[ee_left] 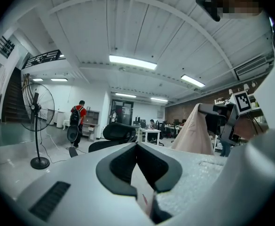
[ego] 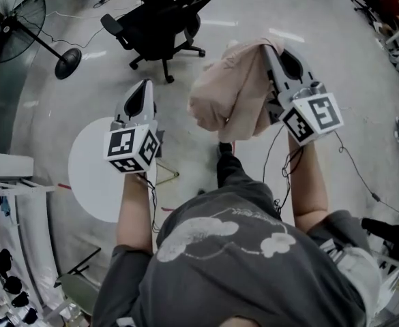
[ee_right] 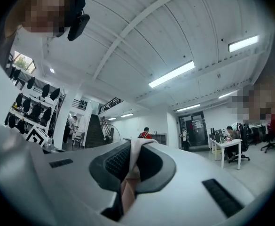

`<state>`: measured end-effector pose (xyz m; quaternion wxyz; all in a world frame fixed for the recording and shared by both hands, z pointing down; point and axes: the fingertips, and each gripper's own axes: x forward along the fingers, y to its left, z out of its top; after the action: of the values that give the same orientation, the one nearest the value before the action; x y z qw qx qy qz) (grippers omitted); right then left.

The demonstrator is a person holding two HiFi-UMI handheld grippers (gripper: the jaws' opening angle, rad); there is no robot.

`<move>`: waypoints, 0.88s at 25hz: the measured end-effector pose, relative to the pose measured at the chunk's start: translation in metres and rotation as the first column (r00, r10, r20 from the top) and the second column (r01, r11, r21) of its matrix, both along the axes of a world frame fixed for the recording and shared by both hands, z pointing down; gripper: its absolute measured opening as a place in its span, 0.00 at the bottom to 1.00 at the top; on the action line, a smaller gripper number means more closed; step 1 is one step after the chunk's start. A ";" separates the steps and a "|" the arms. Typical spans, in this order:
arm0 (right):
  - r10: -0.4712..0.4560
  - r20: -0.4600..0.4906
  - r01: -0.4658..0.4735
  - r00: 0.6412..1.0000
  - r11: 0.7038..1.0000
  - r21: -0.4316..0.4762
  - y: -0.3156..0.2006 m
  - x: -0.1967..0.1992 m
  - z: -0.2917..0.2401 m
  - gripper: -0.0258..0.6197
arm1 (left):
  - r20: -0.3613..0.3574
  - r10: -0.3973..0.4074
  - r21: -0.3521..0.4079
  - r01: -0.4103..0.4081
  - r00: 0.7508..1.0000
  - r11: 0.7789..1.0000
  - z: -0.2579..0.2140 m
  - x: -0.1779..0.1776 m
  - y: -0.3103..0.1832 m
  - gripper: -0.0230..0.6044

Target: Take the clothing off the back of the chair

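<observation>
Tightly on clothing (ego: pixel 232 101), right hand-held gripper (ee_right: pixel 136 142), tips covered; left hand-held gripper (ego: pixel 144 86) closed, empty.

The right gripper (ego: pixel 270 49) held the pale pink clothing (ego: pixel 230 97) bunched above the floor, apart from the black office chair (ego: pixel 168 19), while the left gripper (ego: pixel 144 86) hovered alongside.

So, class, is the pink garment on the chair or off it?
Off: the garment hangs from the right gripper, apart from the chair.
</observation>
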<state>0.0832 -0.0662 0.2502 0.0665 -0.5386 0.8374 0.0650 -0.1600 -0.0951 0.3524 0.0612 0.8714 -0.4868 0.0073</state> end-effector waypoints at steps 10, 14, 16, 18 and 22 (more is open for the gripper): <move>0.111 0.023 -0.104 0.994 0.970 -0.219 0.060 0.007 0.082 0.03 | -0.003 0.079 -0.072 -0.079 0.997 0.994 0.030 -0.002 0.071 0.03; 0.147 0.006 -0.140 0.989 0.953 -0.268 0.086 -0.001 0.104 0.03 | -0.005 0.108 -0.101 -0.108 0.994 0.989 0.042 -0.004 0.095 0.03; 0.161 -0.001 -0.154 0.987 0.945 -0.290 0.097 -0.006 0.116 0.03 | -0.007 0.122 -0.113 -0.122 0.993 0.986 0.048 -0.005 0.106 0.03; 0.167 0.000 -0.159 0.986 0.935 -0.317 0.106 -0.013 0.129 0.03 | -0.007 0.132 -0.125 -0.132 0.991 0.983 0.054 -0.007 0.115 0.03; 0.155 0.001 -0.143 0.988 0.916 -0.374 0.119 -0.025 0.153 0.03 | -0.013 0.137 -0.143 -0.137 0.990 0.980 0.062 -0.010 0.125 0.03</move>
<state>0.0583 0.0533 0.4032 -0.0294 -0.6045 0.7899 -0.0987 -0.1703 0.0295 0.4141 0.1237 0.8962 -0.4237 0.0453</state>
